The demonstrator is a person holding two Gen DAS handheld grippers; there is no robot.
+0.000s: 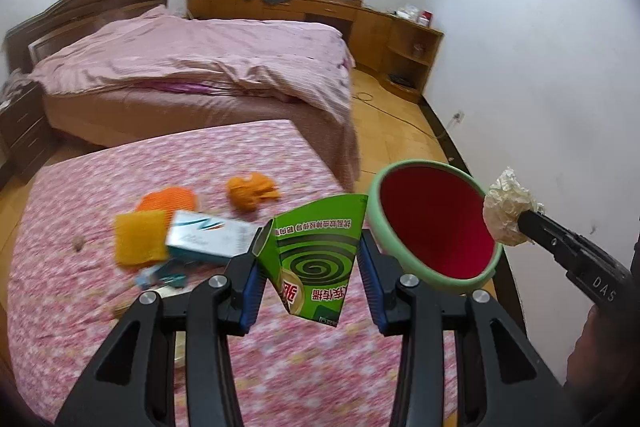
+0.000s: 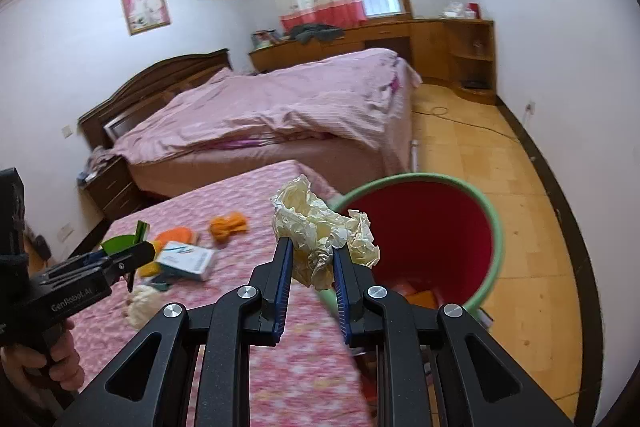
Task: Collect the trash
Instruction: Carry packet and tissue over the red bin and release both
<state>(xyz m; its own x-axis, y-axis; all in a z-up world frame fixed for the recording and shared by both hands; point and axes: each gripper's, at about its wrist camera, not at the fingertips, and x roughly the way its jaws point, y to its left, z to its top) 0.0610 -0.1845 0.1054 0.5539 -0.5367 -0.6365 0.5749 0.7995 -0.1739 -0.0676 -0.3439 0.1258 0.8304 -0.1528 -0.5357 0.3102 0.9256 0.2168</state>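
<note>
The left tongs [image 1: 308, 259] stand partly open, their blue pads pressed against the two sides of a flattened green carton [image 1: 316, 251] with a spiral printed on it, which hangs point-down between them above the desk [image 1: 280, 367]. The right tongs [image 2: 310, 259] are drawn much narrower, pinched on a crumpled wad of pale paper [image 2: 320, 231] that bulges out above and beside the pads. Both pieces are carried clear of the surface and near the rim of the red bin [image 2: 424, 227] with the green lip, which stands on the floor just beside the desk's right edge; the paper looks closest to its mouth, so I judge both are held this way to be dropped in. More litter lies on the flowered cloth behind: a white and teal box [image 1: 204, 235], a yellow sponge [image 1: 138, 237], an orange crumple [image 1: 250, 191]. A bed [image 1: 192, 67] stands beyond.
</note>
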